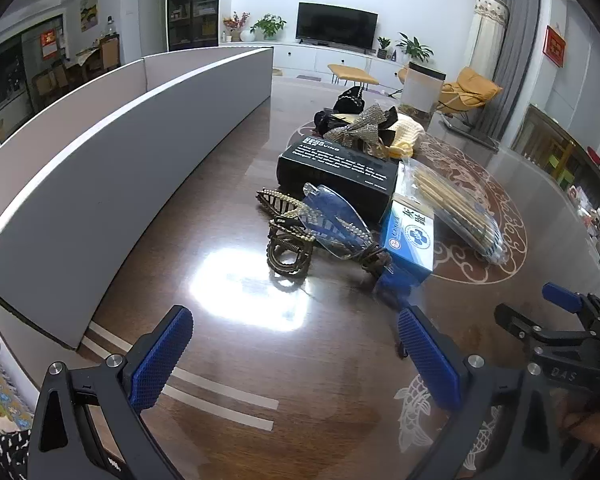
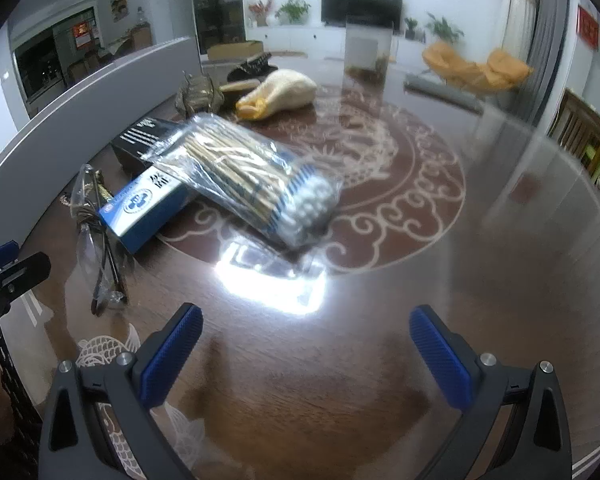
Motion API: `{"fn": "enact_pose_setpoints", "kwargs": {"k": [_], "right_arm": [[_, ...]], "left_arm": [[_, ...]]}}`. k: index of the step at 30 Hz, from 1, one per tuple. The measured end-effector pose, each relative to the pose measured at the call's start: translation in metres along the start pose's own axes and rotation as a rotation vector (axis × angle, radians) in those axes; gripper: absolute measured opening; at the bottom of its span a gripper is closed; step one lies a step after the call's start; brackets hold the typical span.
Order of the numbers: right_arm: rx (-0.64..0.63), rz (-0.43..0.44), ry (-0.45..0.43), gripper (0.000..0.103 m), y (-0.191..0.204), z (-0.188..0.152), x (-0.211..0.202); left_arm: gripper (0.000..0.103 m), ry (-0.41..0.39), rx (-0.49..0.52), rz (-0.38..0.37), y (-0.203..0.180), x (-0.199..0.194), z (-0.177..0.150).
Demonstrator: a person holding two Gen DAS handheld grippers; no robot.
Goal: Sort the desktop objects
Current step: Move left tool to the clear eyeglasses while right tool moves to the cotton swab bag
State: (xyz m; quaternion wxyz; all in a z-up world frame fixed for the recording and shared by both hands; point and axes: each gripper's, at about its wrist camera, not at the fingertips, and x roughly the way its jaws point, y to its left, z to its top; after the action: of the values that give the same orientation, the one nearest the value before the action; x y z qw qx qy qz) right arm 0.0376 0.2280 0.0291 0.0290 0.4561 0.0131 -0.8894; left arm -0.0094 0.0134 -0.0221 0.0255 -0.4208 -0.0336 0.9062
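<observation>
Both grippers hover low over the glossy dark wood bench, nothing between either pair of jaws. Left gripper: jaws spread wide, empty. Right gripper: jaws likewise wide apart, empty; it also shows at the right edge of the left wrist view.

Objects sit in a loose cluster on the bench ahead of both grippers:
- Bronze hair claw clip, nearest the left gripper, lying on the bench.
- Blue transparent hair clip with a rhinestone edge, just right of the claw clip, overlapping it.
- Black box with white print, behind the clips.
- Blue-and-white box, right of the clips, touching the black box.
- Clear bag of cotton swabs resting across both boxes, one end on the bench.
- Rhinestone bow on the far end of the black box.
- Cream knitted item beyond, on the bench.

Grey divider panel runs along the left side.
</observation>
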Motion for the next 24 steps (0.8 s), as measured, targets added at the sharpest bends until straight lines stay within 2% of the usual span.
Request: {"fn": "enact_pose_setpoints", "kwargs": {"k": [12, 20, 24], "right_arm": [[0.004, 0.005, 0.009, 0.103, 0.005, 0.001, -0.001], [-0.054, 0.042, -0.037, 0.103, 0.034, 0.016, 0.002], [-0.129, 0.056, -0.052, 0.103, 0.061, 0.020, 0.011]], "left_arm": [[0.103, -0.032, -0.054, -0.012, 0.011, -0.010, 0.002], [0.103, -0.044, -0.117, -0.015, 0.024, -0.013, 0.003], [0.103, -0.064, -0.152, -0.007, 0.031, -0.018, 0.003]]}}
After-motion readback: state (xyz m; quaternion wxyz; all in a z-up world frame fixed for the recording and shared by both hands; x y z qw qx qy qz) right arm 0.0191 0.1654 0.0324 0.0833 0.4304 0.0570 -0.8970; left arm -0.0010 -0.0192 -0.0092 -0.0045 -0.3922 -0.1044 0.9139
